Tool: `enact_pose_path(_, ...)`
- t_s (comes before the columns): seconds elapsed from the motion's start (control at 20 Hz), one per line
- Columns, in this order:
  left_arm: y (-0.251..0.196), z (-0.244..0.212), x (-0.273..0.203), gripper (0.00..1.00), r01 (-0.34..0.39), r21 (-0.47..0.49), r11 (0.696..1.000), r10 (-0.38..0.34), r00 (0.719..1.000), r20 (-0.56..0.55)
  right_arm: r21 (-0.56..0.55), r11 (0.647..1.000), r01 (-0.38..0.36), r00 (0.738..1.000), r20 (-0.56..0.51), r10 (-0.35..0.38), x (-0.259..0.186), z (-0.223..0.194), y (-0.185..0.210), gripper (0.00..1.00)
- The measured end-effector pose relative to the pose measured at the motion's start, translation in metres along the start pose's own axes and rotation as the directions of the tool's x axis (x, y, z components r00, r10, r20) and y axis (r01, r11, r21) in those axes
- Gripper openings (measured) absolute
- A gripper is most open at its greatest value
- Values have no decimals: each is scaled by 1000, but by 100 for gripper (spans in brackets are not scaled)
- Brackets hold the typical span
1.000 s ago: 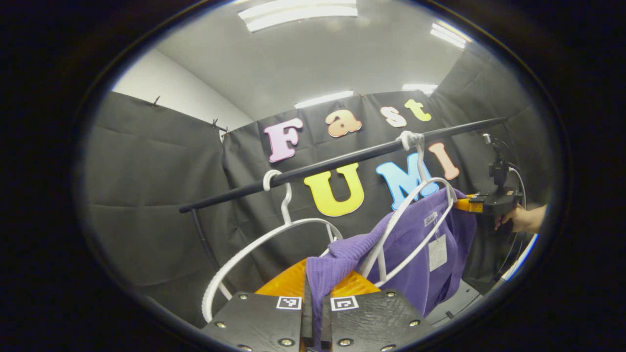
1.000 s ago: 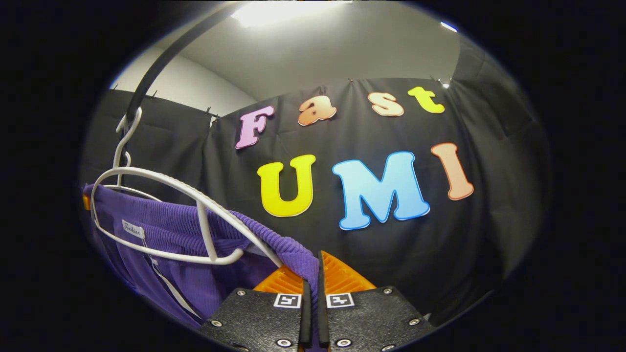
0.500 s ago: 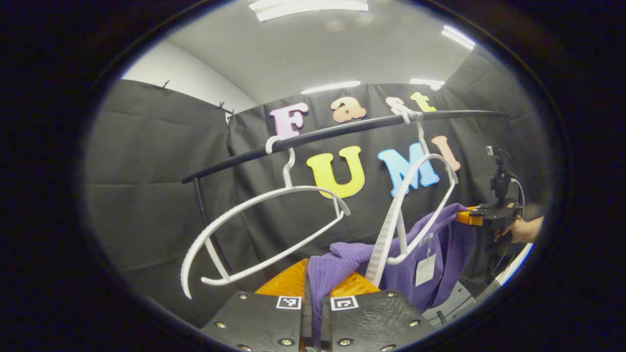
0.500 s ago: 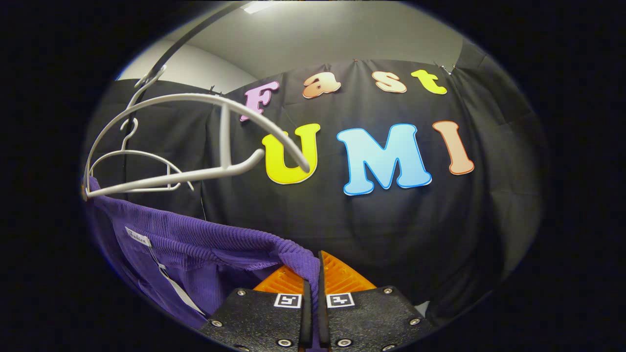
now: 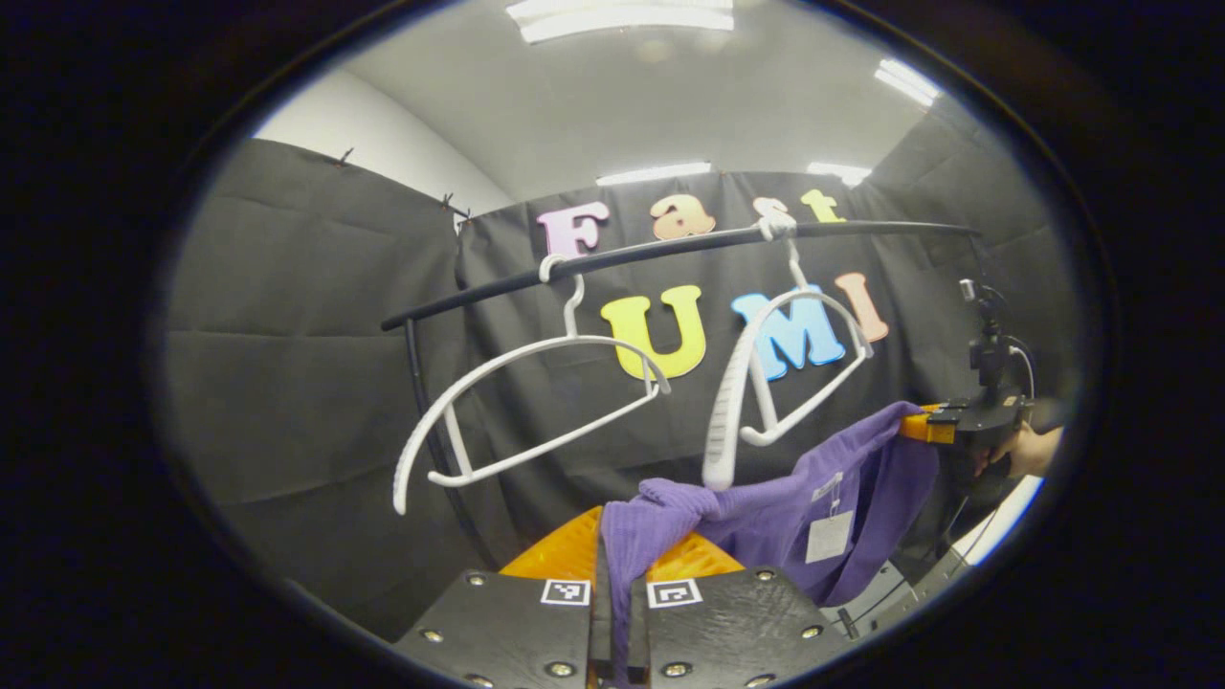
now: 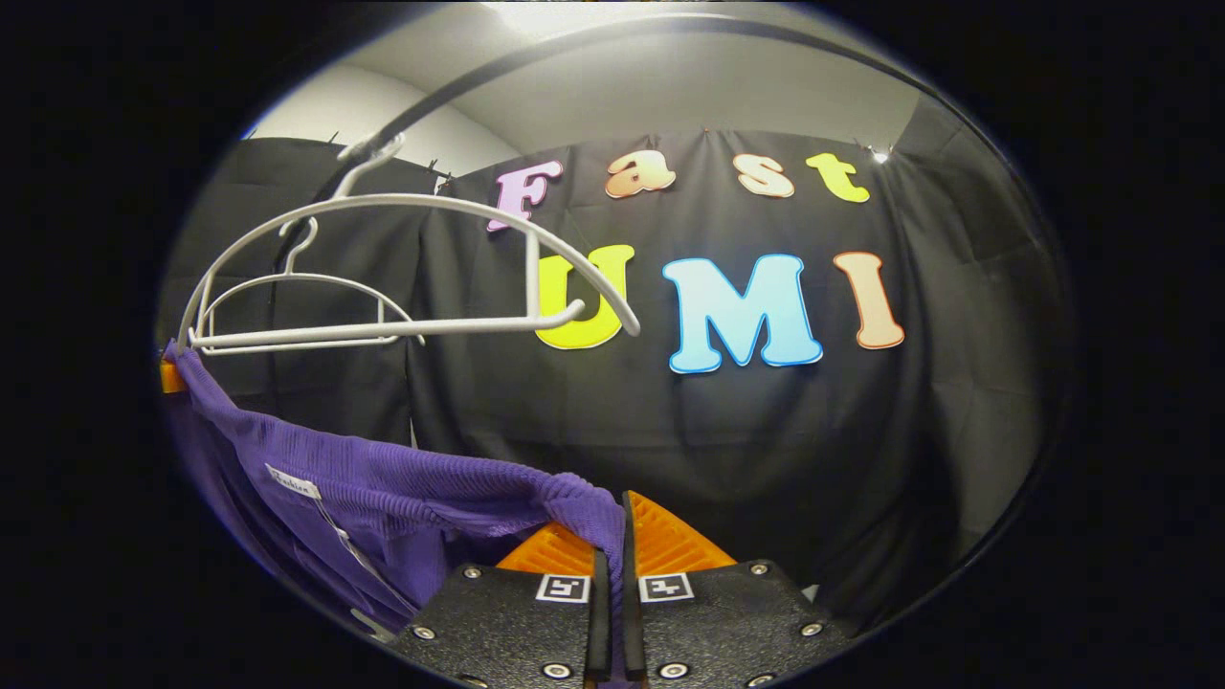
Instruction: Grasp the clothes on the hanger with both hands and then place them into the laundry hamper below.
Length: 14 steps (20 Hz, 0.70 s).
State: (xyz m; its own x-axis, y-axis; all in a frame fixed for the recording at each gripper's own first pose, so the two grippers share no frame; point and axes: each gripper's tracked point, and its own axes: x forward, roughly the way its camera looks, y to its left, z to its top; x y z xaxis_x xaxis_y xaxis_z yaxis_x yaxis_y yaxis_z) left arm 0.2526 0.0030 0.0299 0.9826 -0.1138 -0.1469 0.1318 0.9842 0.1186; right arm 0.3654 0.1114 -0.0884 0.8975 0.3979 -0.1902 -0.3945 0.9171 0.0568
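Below the black rail (image 5: 670, 251), the purple sweater (image 5: 766, 517) hangs stretched between the two grippers, clear of the white hanger (image 5: 780, 368) it belongs to. The left gripper (image 5: 612, 565) is clamped on one shoulder edge, both fingers pinching the knit; the right gripper (image 6: 612, 555) pinches the other edge the same way. Holding it at two ends keeps the cloth spread, I'd guess, so it drops neatly. A second hanger (image 5: 526, 402) dangles bare beside the first. The hamper must lie lower down, so lowering comes next.
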Motion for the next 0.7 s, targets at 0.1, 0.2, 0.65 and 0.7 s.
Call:
enact_pose_path(0.1,-7,7,-28,7,24,-7,1000,-24,999,25,12,1000,-2,1000,16,2,-28,9,9,5)
enact_pose_path(0.2,-13,12,-53,7,52,-22,998,-51,998,42,13,1000,-2,999,37,2,-55,21,18,5)
enact_pose_path(0.65,-58,23,-100,7,181,-122,976,-167,979,121,34,998,-53,992,119,48,-164,66,78,5)
enact_pose_path(0.7,-66,23,-108,7,200,-129,971,-184,975,127,38,998,-58,991,122,53,-174,66,86,4)
